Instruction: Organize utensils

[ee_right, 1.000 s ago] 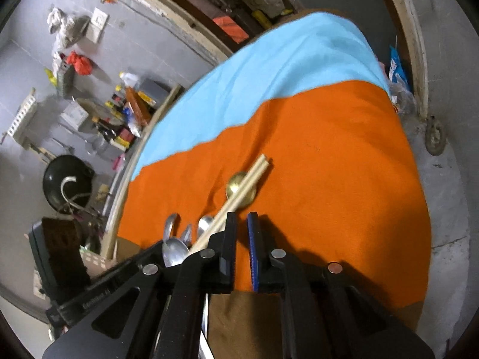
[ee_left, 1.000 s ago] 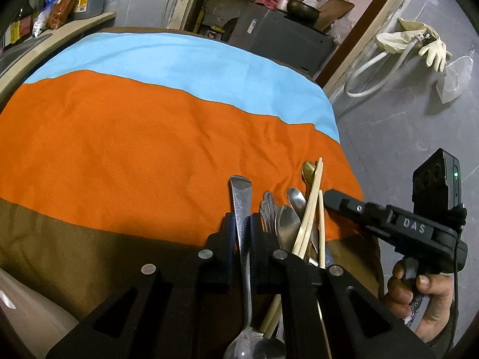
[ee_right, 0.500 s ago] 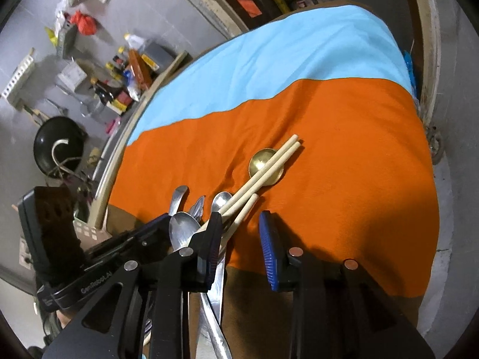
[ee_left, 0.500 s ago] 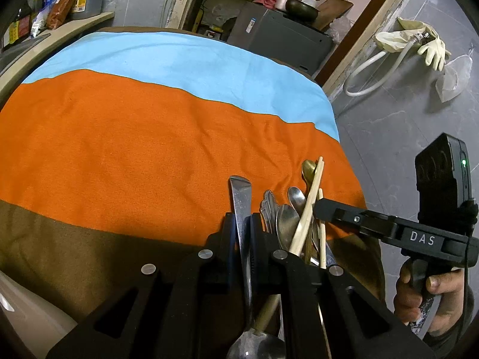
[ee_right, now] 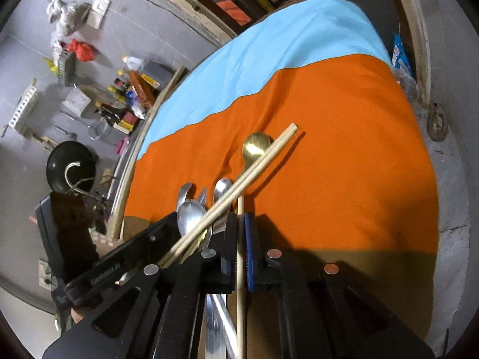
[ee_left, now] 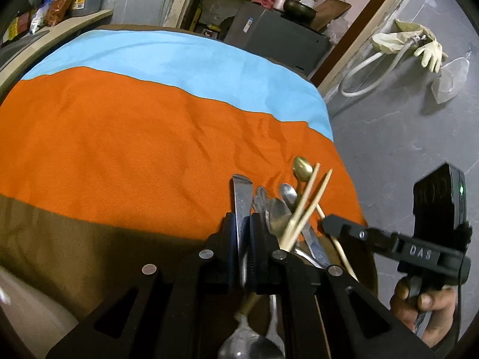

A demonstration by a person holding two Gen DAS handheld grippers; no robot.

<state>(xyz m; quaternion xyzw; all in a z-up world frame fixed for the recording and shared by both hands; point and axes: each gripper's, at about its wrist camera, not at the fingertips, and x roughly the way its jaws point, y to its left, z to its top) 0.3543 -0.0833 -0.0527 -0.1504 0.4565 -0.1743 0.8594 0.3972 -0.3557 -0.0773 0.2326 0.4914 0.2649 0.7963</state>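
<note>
Three wooden chopsticks (ee_right: pixel 239 185), one brass spoon (ee_right: pixel 256 148), several steel utensils (ee_left: pixel 277 212), number unclear

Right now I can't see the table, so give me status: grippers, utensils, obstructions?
Left gripper shut on steel utensil handle. Right gripper just closed on single chopstick. Two chopsticks cross the spoon pile.

chopstick (ee_right: pixel 240 284) cut off (bottom edge), blurred
</note>
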